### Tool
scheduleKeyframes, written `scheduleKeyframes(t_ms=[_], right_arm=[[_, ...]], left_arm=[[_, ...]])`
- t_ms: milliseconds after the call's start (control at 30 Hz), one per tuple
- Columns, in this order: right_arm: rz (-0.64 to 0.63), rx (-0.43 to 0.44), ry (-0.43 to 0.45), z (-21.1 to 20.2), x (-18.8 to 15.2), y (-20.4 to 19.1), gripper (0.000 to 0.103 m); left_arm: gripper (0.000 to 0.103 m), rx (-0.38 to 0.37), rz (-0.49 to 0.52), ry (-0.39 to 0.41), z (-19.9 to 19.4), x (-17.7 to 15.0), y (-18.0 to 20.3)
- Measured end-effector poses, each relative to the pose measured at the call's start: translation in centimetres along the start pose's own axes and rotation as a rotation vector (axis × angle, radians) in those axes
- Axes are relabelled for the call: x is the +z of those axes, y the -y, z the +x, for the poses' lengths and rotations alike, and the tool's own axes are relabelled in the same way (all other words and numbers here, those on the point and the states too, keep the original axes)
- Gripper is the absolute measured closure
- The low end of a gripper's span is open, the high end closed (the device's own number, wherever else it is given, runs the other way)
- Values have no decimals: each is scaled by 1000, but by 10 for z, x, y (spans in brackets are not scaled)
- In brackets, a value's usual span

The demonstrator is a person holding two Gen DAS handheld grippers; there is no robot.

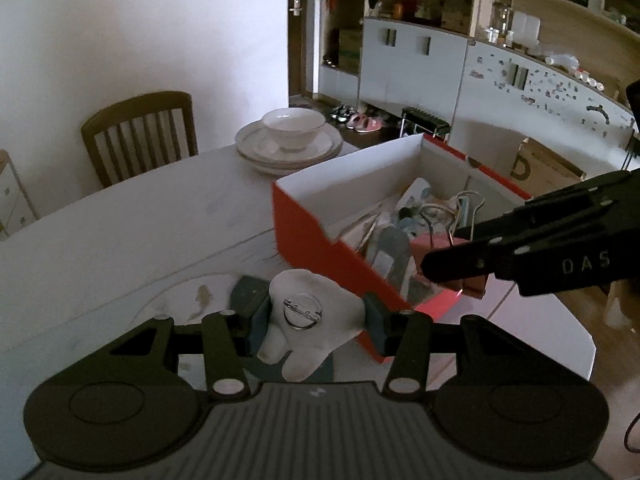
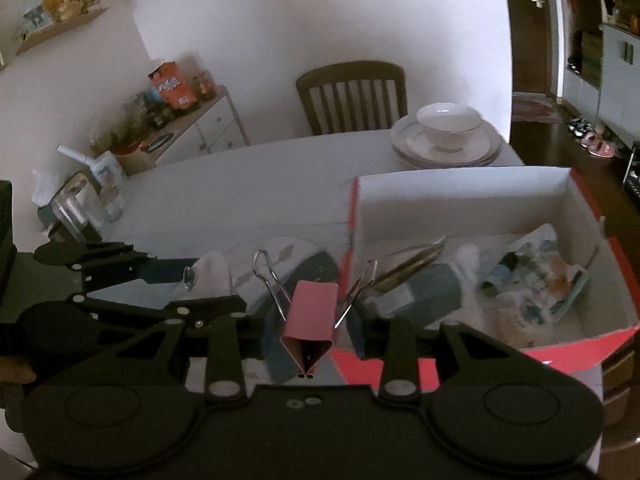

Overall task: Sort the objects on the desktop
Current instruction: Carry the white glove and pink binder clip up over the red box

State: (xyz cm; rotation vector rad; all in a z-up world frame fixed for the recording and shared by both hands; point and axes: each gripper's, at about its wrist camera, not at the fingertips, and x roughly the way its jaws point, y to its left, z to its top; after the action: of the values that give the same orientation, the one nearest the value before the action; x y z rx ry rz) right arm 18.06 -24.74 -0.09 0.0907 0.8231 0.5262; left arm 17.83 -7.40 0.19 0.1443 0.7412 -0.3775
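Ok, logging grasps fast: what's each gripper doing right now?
Left gripper: shut on the white tooth-shaped badge.
Right gripper: shut on the pink binder clip.

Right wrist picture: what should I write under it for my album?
The right tool holds a pink clip beside the red box of small things on the white table.

On the table (image 2: pixel 248 184), a bowl (image 2: pixel 446 126) sits on stacked plates (image 2: pixel 404 146) behind the box (image 2: pixel 460 196).

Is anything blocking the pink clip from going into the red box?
Nothing visible. The right gripper holds the pink clip at the red box near edge, and the open top ahead is clear.
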Motion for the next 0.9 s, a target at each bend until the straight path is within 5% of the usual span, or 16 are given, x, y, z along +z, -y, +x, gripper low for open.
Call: scheduleKeyframes(t_ms=[900], right_arm=[[60,-154,45,-17,15,125,68]], left_arm=[[54,-50,154,-39,101,91,76]])
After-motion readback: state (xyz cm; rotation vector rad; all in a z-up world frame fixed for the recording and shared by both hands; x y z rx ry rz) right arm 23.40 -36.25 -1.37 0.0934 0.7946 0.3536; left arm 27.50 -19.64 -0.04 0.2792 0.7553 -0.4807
